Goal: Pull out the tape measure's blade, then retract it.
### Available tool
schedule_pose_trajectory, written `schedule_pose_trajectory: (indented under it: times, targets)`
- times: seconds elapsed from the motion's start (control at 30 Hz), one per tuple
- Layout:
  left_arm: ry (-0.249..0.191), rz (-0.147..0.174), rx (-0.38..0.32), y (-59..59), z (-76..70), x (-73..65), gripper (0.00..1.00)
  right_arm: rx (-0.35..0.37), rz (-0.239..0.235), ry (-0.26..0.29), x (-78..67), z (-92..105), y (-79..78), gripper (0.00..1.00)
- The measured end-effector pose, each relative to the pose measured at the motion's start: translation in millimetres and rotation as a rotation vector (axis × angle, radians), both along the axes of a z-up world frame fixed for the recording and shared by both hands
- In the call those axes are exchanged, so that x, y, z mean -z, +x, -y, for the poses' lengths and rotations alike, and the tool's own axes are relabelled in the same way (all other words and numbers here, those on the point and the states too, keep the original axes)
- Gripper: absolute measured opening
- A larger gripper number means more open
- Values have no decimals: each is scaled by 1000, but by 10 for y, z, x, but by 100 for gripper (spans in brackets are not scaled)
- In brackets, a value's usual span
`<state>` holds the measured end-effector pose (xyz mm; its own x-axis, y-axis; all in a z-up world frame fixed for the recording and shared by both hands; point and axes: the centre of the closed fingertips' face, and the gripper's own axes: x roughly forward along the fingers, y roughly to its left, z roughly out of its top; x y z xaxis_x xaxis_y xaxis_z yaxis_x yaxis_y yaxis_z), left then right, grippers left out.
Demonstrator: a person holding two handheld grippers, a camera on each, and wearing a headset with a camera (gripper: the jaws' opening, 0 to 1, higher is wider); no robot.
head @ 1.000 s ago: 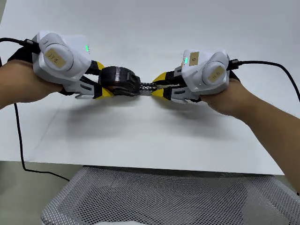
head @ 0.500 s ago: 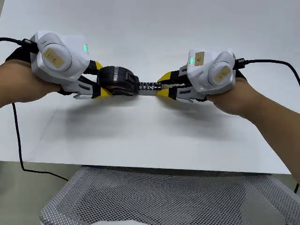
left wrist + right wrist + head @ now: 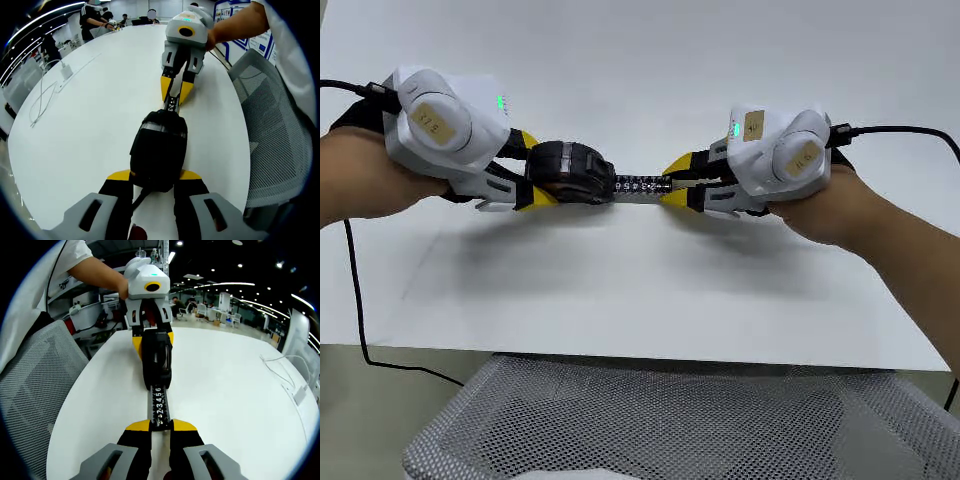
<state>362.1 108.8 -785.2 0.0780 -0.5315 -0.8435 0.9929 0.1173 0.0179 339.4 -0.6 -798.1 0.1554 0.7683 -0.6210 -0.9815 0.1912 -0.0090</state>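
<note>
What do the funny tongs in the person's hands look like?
Both the left tongs and right tongs have chunky white rounded bodies, grey-and-black jaws with yellow tips, a little green light, and tan stickers with handwriting. A black cable trails from each. The person wears a white short sleeve.

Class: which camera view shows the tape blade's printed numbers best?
The right gripper view: the blade faces the lens, digits readable. The head view shows a short strip with tiny digits; the left gripper view, a sliver past the case.
</note>
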Motion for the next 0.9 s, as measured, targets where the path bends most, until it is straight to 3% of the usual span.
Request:
schedule_pose_trajectory:
  times: [0.9]
  targets:
    - [4,2,7,-11,3,-7,26,11,12,-46,-6,289,-37,9]
